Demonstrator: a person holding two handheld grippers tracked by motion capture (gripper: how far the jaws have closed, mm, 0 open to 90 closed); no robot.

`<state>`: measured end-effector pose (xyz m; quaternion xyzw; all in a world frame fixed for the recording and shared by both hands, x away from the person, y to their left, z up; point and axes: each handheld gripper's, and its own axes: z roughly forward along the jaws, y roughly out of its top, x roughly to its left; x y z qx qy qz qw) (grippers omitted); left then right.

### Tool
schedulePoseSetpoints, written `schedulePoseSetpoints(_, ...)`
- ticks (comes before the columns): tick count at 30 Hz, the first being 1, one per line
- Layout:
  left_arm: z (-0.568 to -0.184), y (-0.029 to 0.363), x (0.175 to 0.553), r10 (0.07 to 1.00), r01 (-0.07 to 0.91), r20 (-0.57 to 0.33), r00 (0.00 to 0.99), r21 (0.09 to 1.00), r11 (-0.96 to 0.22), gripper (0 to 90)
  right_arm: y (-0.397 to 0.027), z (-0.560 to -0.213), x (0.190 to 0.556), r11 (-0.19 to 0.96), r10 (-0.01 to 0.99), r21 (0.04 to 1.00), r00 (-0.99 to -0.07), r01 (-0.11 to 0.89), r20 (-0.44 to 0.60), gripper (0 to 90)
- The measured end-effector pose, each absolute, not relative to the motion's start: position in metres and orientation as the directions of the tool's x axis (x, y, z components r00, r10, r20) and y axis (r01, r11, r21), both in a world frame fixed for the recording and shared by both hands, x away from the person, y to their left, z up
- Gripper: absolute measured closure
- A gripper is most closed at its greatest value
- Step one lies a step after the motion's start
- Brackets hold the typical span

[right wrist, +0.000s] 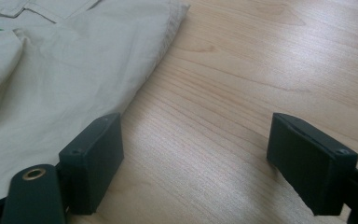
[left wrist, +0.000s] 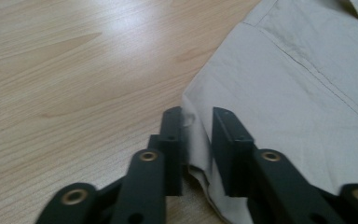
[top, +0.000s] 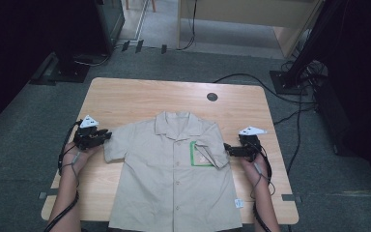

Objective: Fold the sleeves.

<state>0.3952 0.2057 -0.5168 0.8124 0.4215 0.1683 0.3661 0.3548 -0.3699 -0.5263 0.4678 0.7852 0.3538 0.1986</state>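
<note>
Shirt [top: 174,179]: beige, short-sleeved, buttoned, green-edged chest pocket. Lies flat, front up, collar pointing away, centred on the table; one sleeve folded across the pocket.

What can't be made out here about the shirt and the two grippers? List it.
- Shirt: its hem is cut off by the high view's bottom edge.
- White tag: too small to read in the high view.
- Left gripper: the sleeve edge lies between its fingers; whether they pinch it cannot be told.

A pale wooden table [top: 125,94] stands on grey carpet [top: 24,130], black cables [top: 290,116] trailing beside it.
</note>
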Motion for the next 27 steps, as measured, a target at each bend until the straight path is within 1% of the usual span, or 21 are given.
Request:
schedulePoseSetpoints(1,-0.517,0.205,0.395,0.808,0.563,-0.038,0.588,0.737,-0.375,83.0,-0.37,-0.526,0.355,0.313,0.875,0.741,-0.484,0.594,0.019,18.0)
schedulePoseSetpoints(4,-0.516,0.203,0.395,0.807,0.563,-0.038,0.589,0.736,-0.376,85.6,-0.37,-0.526,0.355,0.313,0.875,0.741,-0.484,0.594,0.019,18.0)
schedulePoseSetpoints(8,-0.513,0.203,0.394,0.806,0.566,-0.071,0.588,0.748,-0.347,85.7,-0.37,-0.526,0.355,0.313,0.875,0.741,-0.484,0.594,0.019,18.0)
schedulePoseSetpoints(13,-0.503,0.201,0.391,0.8,0.547,-0.078,0.595,0.768,-0.332,85.8,-0.37,-0.526,0.355,0.313,0.875,0.741,-0.484,0.594,0.019,18.0)
schedulePoseSetpoints(16,-0.498,0.198,0.39,0.788,0.536,-0.098,0.608,0.782,-0.317,85.8,-0.37,-0.526,0.355,0.313,0.875,0.741,-0.484,0.594,0.019,18.0)
schedulePoseSetpoints(25,-0.489,0.187,0.386,0.762,0.509,-0.093,0.641,0.795,-0.331,85.8,-0.37,-0.526,0.355,0.313,0.875,0.741,-0.484,0.594,0.019,18.0)
schedulePoseSetpoints(27,-0.489,0.185,0.386,0.755,0.507,-0.106,0.647,0.799,-0.322,85.8,-0.37,-0.526,0.355,0.313,0.875,0.741,-0.484,0.594,0.019,18.0)
